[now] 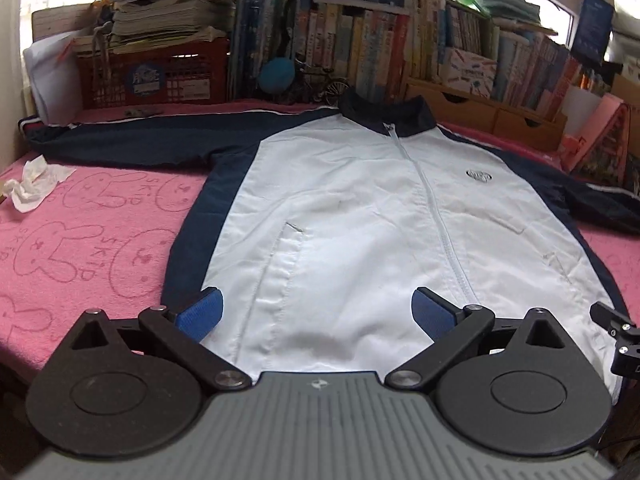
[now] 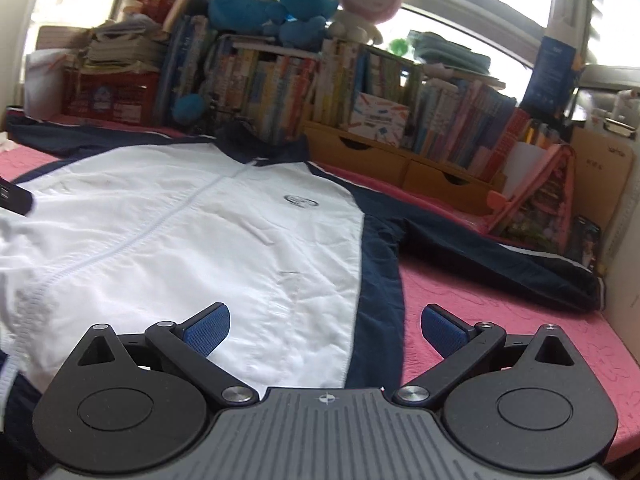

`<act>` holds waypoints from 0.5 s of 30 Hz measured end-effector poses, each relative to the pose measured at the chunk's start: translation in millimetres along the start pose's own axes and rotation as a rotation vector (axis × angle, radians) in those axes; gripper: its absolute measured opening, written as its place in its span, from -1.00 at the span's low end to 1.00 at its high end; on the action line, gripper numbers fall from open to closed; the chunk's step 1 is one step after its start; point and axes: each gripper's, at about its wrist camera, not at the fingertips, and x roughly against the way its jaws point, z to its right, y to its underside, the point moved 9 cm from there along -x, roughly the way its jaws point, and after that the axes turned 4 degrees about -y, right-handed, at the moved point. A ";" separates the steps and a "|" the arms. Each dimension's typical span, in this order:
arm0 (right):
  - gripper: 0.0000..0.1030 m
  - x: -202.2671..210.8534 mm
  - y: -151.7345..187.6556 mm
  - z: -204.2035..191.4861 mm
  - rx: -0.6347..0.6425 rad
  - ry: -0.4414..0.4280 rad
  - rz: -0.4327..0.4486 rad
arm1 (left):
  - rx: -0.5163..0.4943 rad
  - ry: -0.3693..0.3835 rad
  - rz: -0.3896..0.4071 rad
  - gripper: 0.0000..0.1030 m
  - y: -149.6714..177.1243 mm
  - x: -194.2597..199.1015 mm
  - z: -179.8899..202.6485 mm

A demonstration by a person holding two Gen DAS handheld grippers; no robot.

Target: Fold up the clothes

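Observation:
A white zip jacket (image 1: 340, 200) with navy sleeves and collar lies flat, front up, on a pink towel (image 1: 80, 240). Both sleeves stretch out sideways. My left gripper (image 1: 318, 314) is open just above the hem, left of the zip, with nothing between its blue pads (image 1: 202, 312). In the right wrist view the same jacket (image 2: 200, 232) fills the left and middle. My right gripper (image 2: 326, 334) is open over the hem at the navy side panel (image 2: 380, 300), holding nothing. A black part of the right gripper (image 1: 616, 332) shows at the left view's right edge.
A crumpled white tissue (image 1: 34, 184) lies on the towel at the left. Behind the jacket stand a red crate (image 1: 156, 76) with paper stacks, rows of books (image 2: 272, 80), wooden drawers (image 2: 400, 160) and plush toys (image 2: 272, 4). Bare pink towel (image 2: 500, 320) lies right of the jacket.

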 end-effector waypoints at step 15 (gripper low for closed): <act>1.00 13.3 8.4 -56.0 -0.042 -0.209 -0.083 | -0.087 0.005 -0.099 0.98 24.1 -3.4 26.6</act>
